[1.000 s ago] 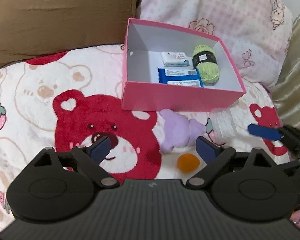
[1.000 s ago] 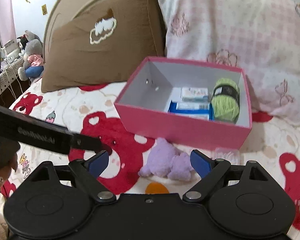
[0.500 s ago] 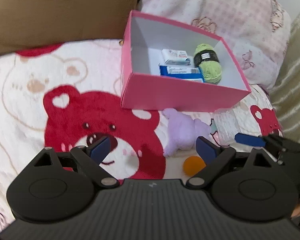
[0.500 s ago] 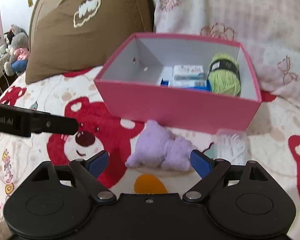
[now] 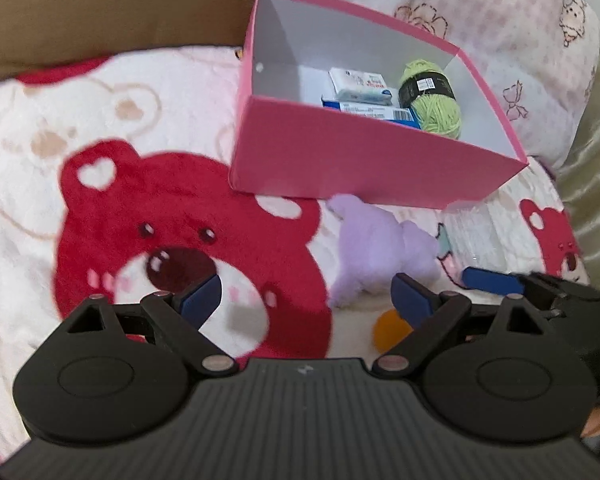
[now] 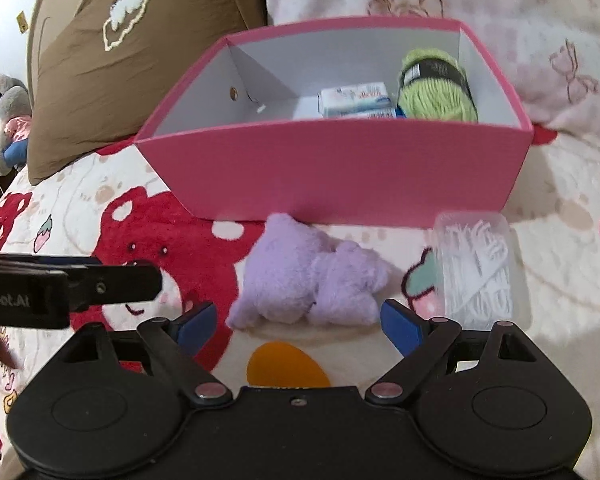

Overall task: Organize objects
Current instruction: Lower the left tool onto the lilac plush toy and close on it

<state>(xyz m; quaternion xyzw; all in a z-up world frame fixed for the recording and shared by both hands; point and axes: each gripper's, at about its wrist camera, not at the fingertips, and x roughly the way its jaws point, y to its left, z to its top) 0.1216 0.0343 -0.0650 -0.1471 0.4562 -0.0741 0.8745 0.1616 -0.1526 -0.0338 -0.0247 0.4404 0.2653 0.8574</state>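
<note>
Right gripper [image 6: 296, 322]: fingers spread wide, nothing between them, aimed straight at the purple plush toy [image 6: 308, 280]. Just short of the tips, partly under the gripper body, lies an orange ball [image 6: 286, 364] on the bear-print blanket [image 6: 80, 208].

The plush sits dead ahead of the right gripper, long axis running left–right across the opening; it looks about as wide as the gap. To its right, touching or nearly so, is a clear plastic case of white sticks [image 6: 476, 268].

Left gripper [image 5: 306, 298]: also spread, empty, aimed mostly at bare blanket; the plush [image 5: 380, 248] lies off its right finger. Judgement: right hand is nearer and better lined up for the plush.

Beyond, the pink box [image 6: 340, 168] stands close behind the plush, near wall facing the grippers. Inside: green yarn [image 6: 436, 88], white packet [image 6: 354, 98].

View differences: the left view shows the blue carton [image 5: 376, 112] beneath the packet; the right view shows the case's contents.
</note>
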